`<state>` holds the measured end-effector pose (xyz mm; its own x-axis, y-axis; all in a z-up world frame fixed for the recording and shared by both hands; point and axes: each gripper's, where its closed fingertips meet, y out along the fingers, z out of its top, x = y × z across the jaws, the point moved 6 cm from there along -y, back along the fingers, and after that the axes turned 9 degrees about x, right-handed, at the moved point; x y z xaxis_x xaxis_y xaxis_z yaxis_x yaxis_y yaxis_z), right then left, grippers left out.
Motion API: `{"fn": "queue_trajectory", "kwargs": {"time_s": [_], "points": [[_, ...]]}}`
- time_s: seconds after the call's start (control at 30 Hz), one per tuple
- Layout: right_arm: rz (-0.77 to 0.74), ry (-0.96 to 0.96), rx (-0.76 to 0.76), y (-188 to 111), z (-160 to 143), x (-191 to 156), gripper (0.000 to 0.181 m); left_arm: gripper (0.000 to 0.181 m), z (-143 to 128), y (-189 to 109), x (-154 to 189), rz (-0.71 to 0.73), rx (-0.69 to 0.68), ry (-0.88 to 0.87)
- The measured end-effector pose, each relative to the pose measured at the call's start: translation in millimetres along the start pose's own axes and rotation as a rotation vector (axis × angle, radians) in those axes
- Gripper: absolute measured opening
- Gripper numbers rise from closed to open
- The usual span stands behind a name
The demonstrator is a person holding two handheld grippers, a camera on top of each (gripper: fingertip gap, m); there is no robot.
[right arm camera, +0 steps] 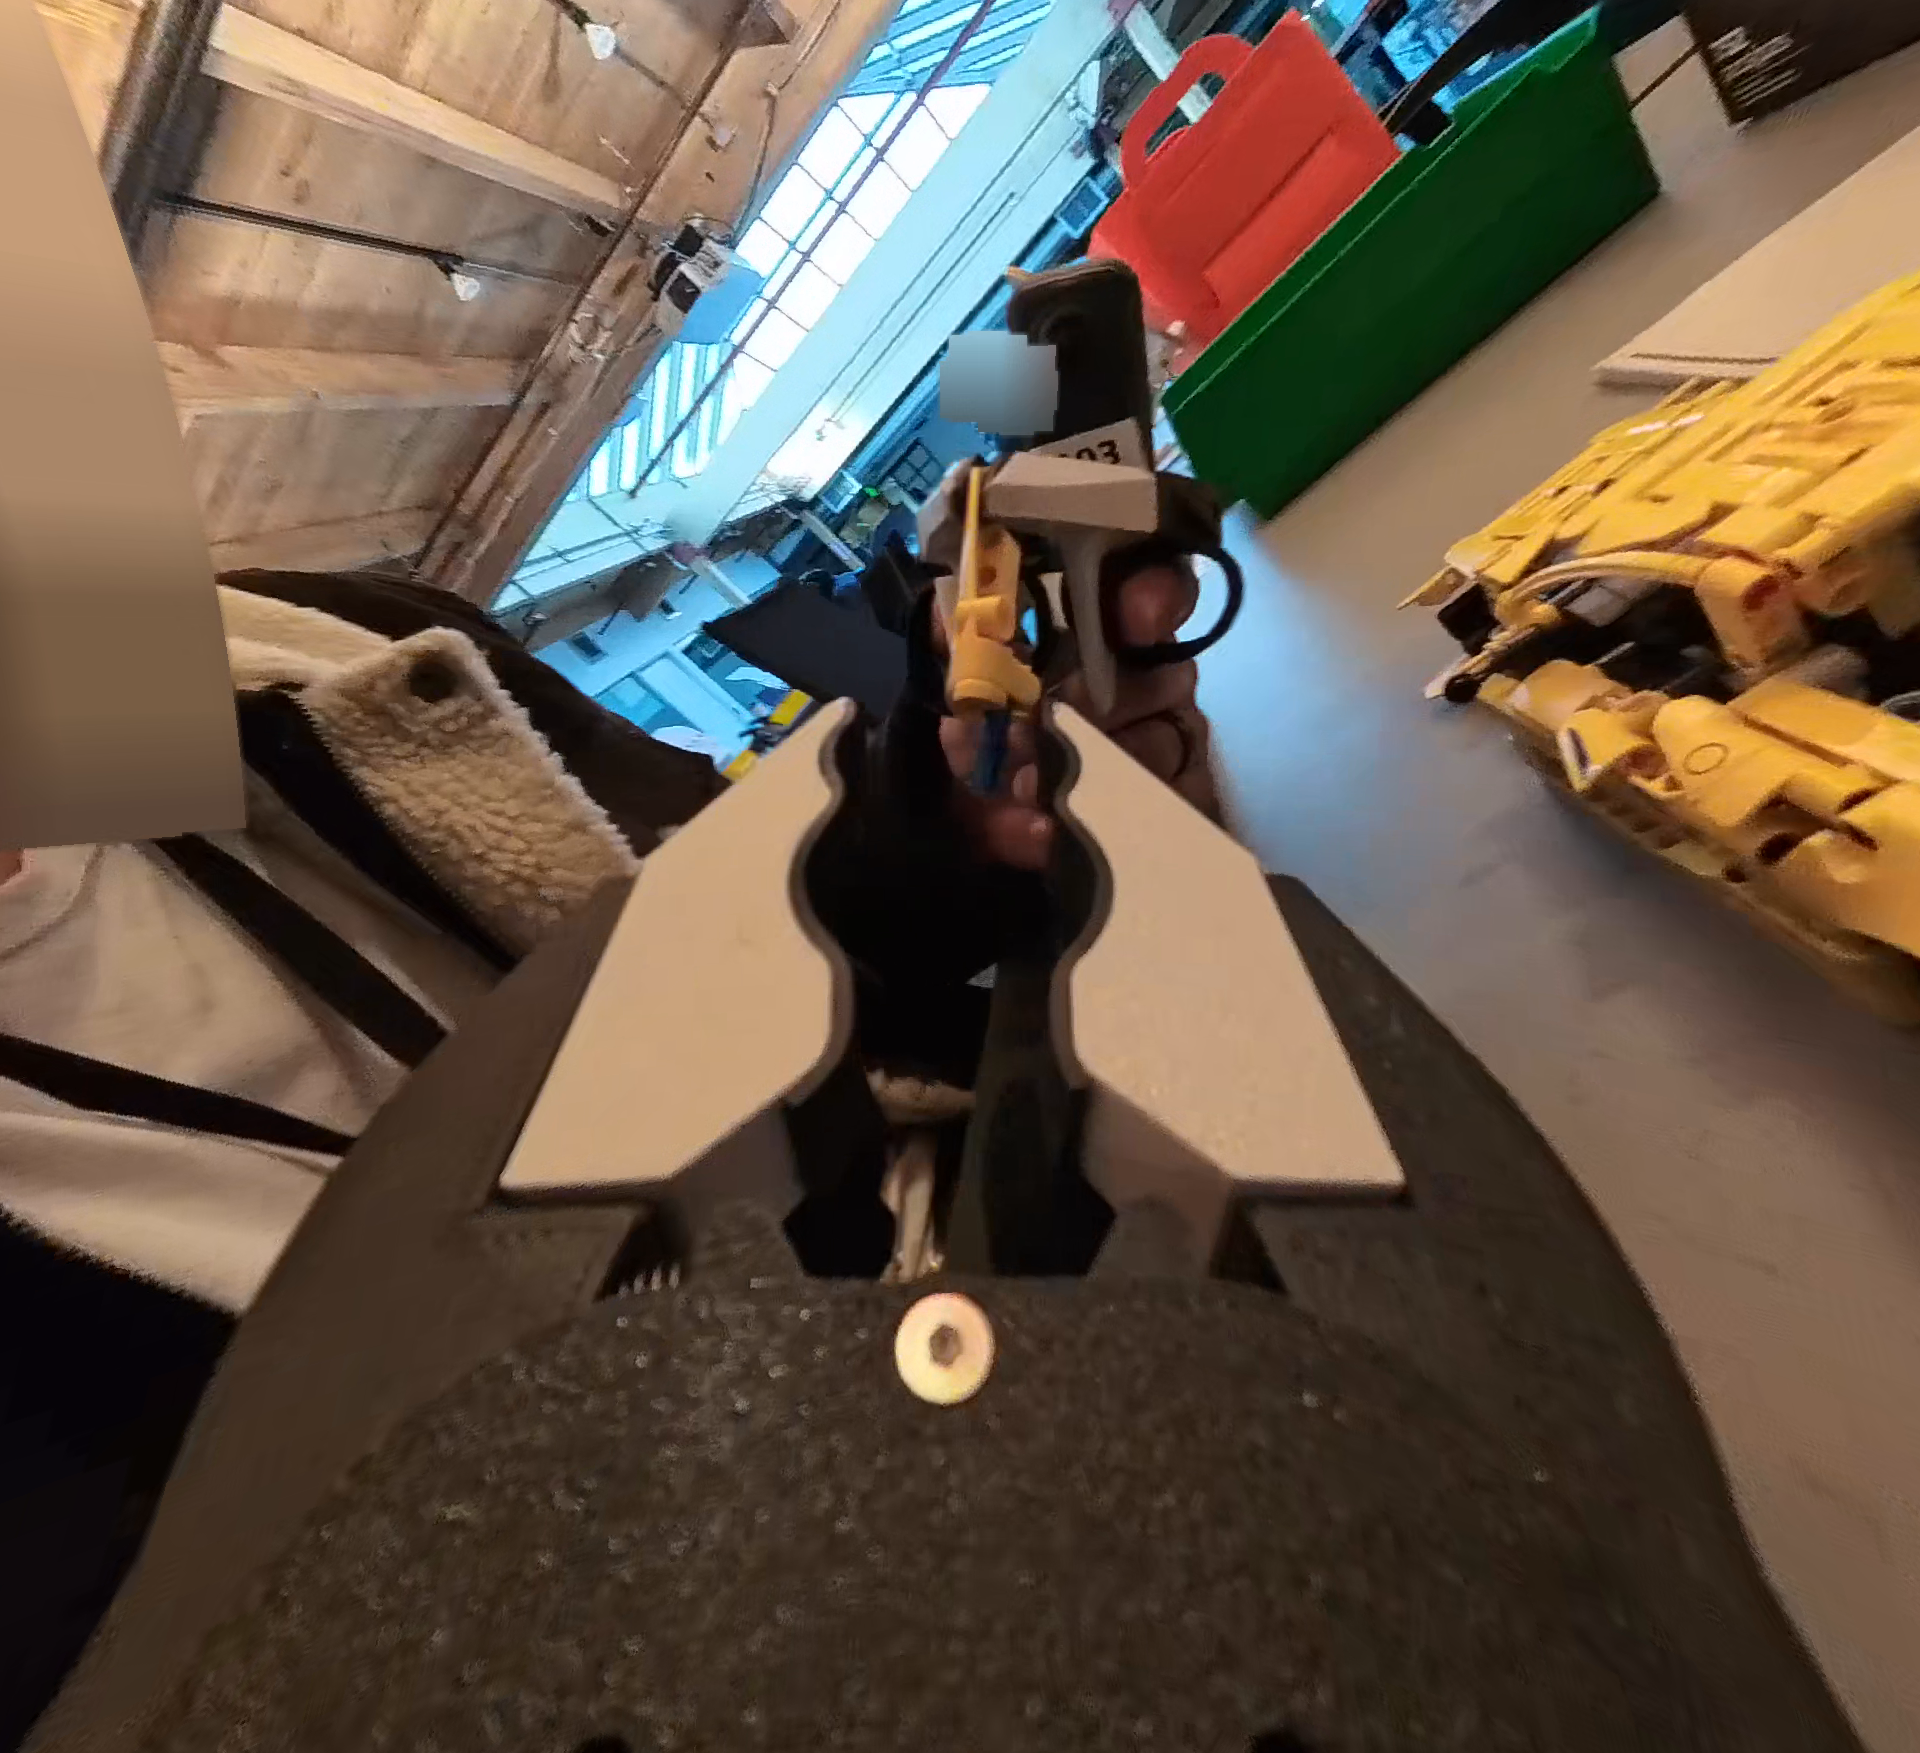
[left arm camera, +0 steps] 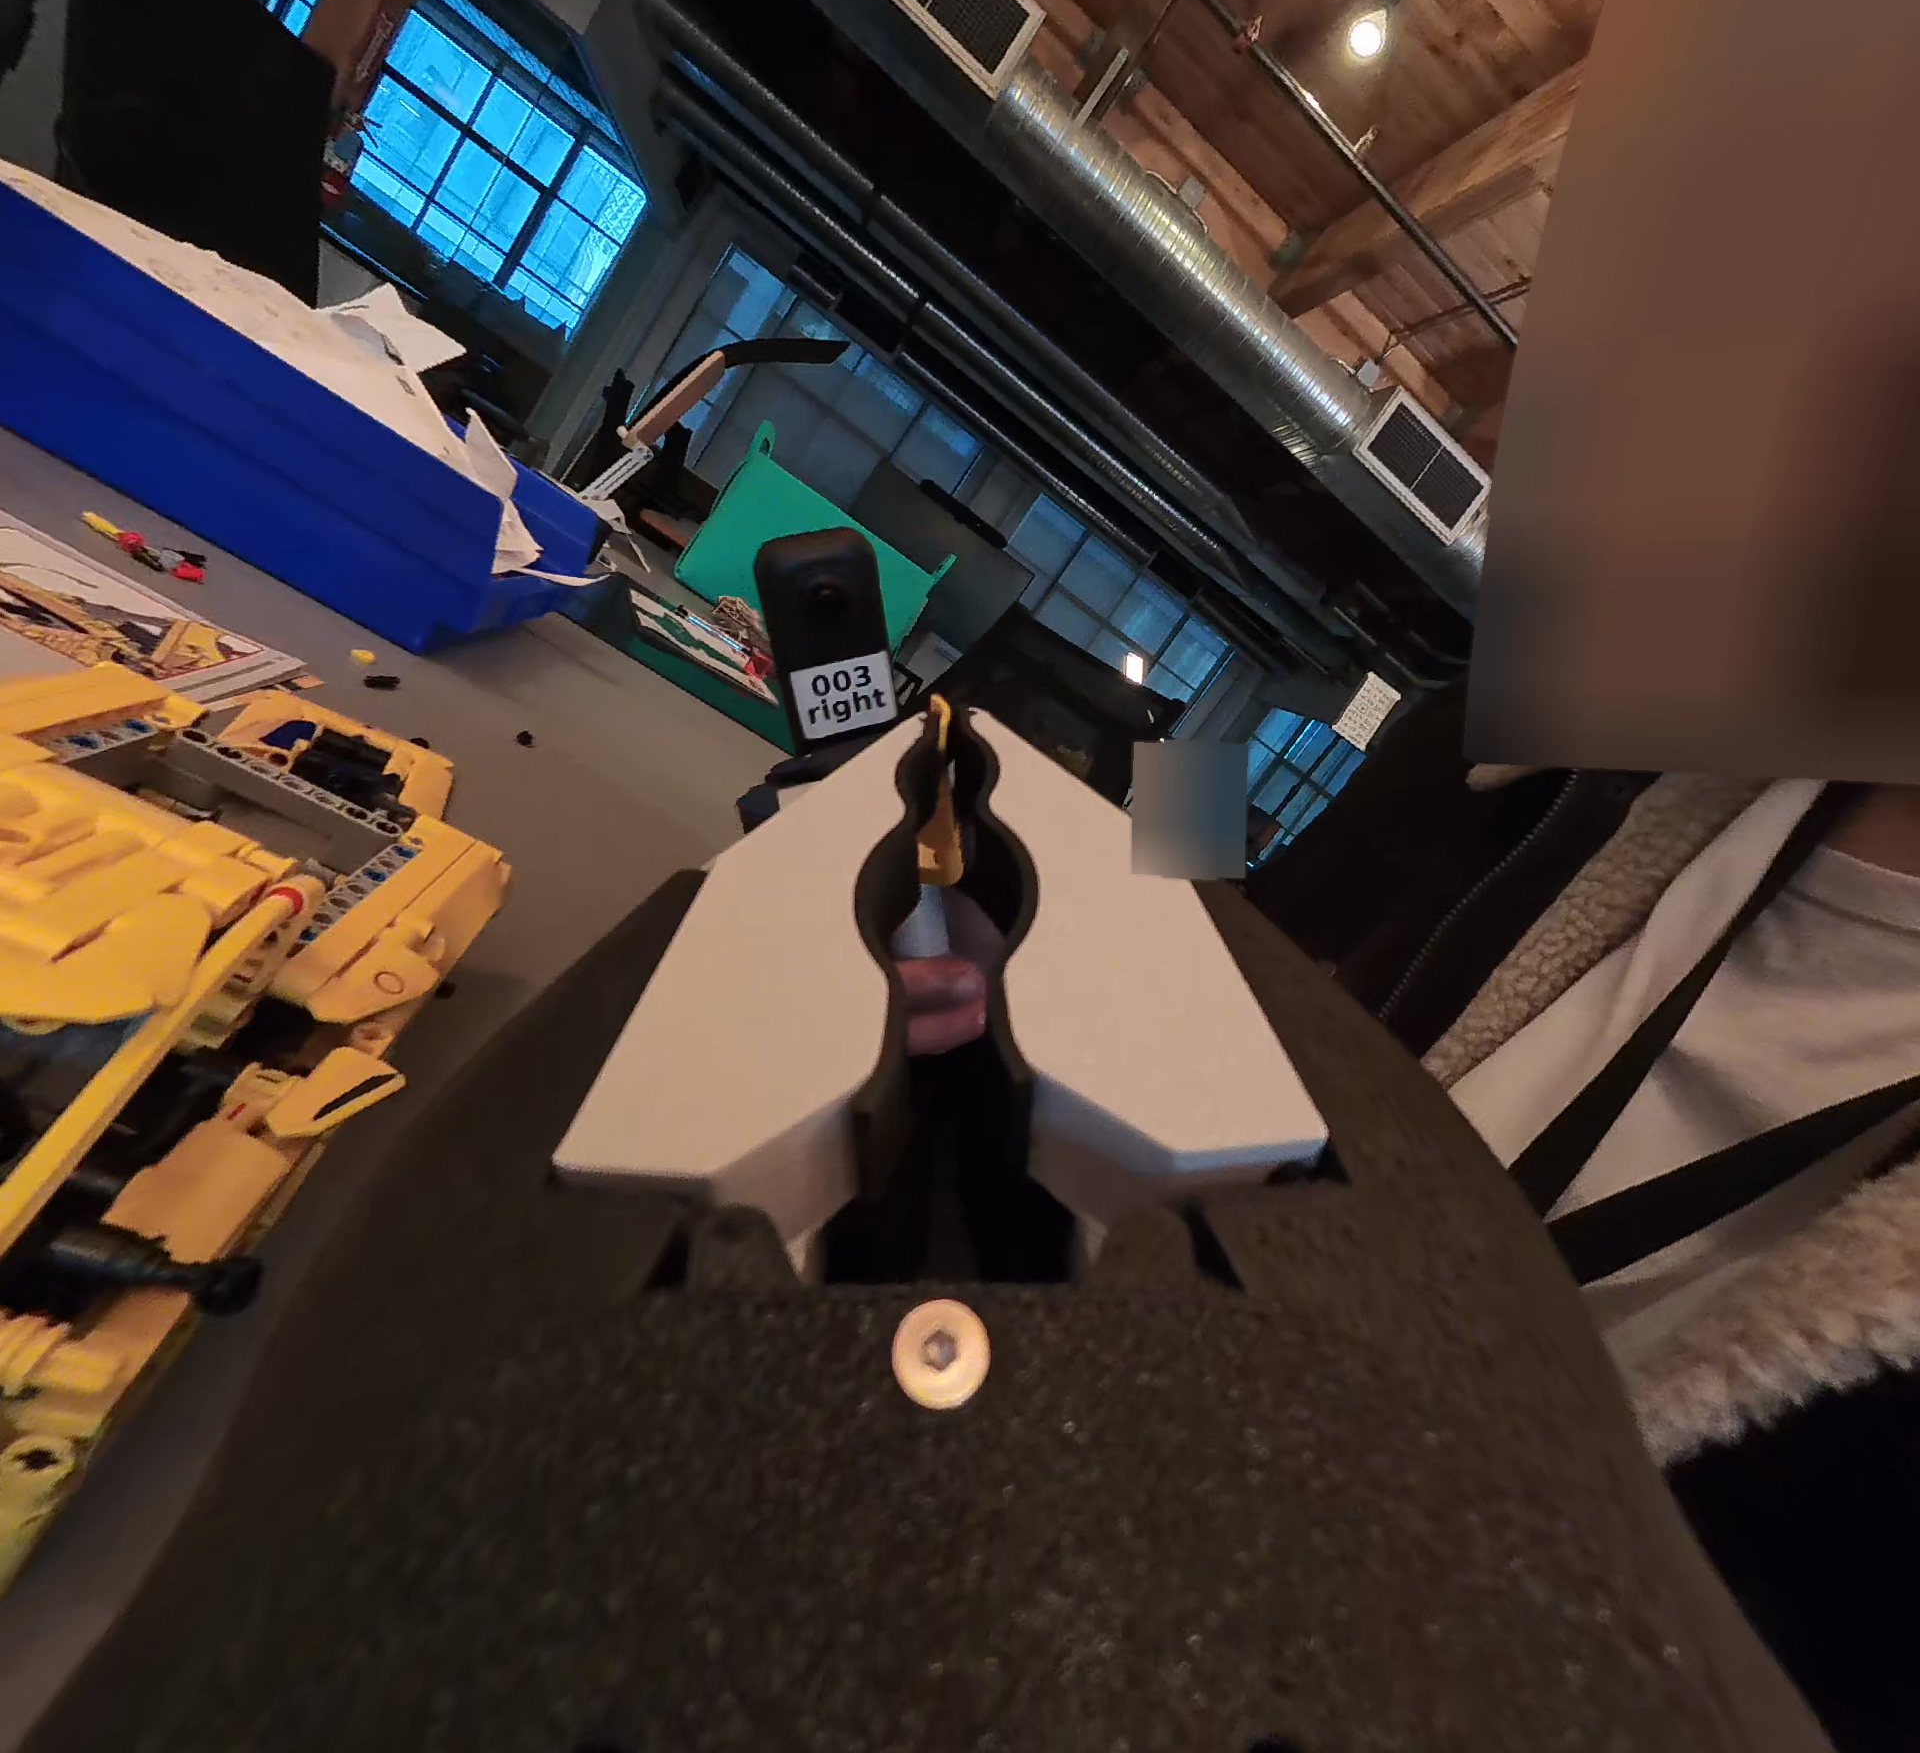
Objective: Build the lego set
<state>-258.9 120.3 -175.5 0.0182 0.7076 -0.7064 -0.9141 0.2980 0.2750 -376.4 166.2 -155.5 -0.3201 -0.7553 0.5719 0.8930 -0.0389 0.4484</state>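
My left gripper (left arm camera: 940, 727) is shut on a small yellow lego piece (left arm camera: 940, 820), held up in the air near the person's chest. In the right wrist view the left gripper (right arm camera: 977, 508) holds this yellow piece (right arm camera: 987, 633), which has a thin yellow rod and a blue pin at its lower end. My right gripper (right arm camera: 954, 716) is open, facing it, with the blue pin showing between its fingertips. The large yellow lego model (left arm camera: 208, 924) lies on the grey table (left arm camera: 623, 768), left of the left gripper, and shows in the right wrist view (right arm camera: 1714, 612).
A blue bin (left arm camera: 260, 456) with papers and a green bin (left arm camera: 800, 540) stand at the back. An instruction booklet (left arm camera: 104, 612) and loose small pieces (left arm camera: 156, 550) lie on the table. A green bin (right arm camera: 1403, 301) and red container (right arm camera: 1247, 165) stand behind. The person's torso (left arm camera: 1662, 1028) is close. The left gripper's tips are roughly 4 cm from the right gripper's.
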Motion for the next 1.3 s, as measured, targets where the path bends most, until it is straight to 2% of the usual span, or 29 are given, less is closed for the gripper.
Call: {"fn": "queue_trajectory", "kwargs": {"time_s": [0.27, 0.43, 0.5, 0.53, 0.6, 0.67, 0.73, 0.97, 1.03, 1.23, 1.27, 1.3], "points": [[-0.100, -0.068, -0.020, -2.2, -0.5, 6.8, 0.015, 0.001, -7.0, 3.8, -0.4, 0.034, -0.053, 0.047], [-0.118, -0.085, -0.008, -2.0, -0.2, 8.9, 0.016, 0.001, -6.9, 2.8, -2.5, 0.043, -0.052, 0.029], [-0.121, -0.079, 0.027, -3.3, 3.1, 9.9, 0.029, 0.001, -8.8, 3.4, -2.5, 0.046, -0.070, 0.035], [-0.101, -0.061, 0.036, -4.0, 4.0, 9.1, 0.029, 0.001, -10.5, 4.3, -2.4, 0.046, -0.082, 0.036], [-0.083, -0.044, 0.040, -4.6, 4.6, 7.9, 0.025, 0.001, -13.2, 6.1, -1.8, 0.048, -0.103, 0.049], [-0.089, -0.056, 0.039, -5.8, 4.9, 7.4, 0.011, 0.001, -14.9, 7.1, -1.6, 0.049, -0.115, 0.055], [-0.076, -0.041, 0.028, -6.1, 4.4, 6.3, 0.010, 0.001, -15.5, 7.2, -1.3, 0.043, -0.118, 0.049], [-0.024, 0.020, 0.052, -5.6, 5.7, 5.8, 0.015, 0.001, -15.7, 7.0, -0.4, 0.023, -0.117, 0.024], [-0.038, -0.003, 0.046, -6.0, 5.3, 5.4, 0.009, 0.001, -17.0, 7.5, 0.3, 0.020, -0.126, 0.024], [-0.022, 0.010, 0.047, -6.0, 6.5, 4.3, 0.008, 0.001, -17.2, 7.6, 0.1, 0.005, -0.122, -0.007], [-0.019, 0.005, 0.072, -6.4, 9.1, 3.7, 0.010, 0.001, -16.5, 7.4, 0.5, 0.001, -0.116, -0.011], [-0.023, 0.008, 0.114, -9.0, 13.6, 4.4, 0.020, 0.001, -16.1, 7.0, 0.1, 0.002, -0.115, -0.014]]}}
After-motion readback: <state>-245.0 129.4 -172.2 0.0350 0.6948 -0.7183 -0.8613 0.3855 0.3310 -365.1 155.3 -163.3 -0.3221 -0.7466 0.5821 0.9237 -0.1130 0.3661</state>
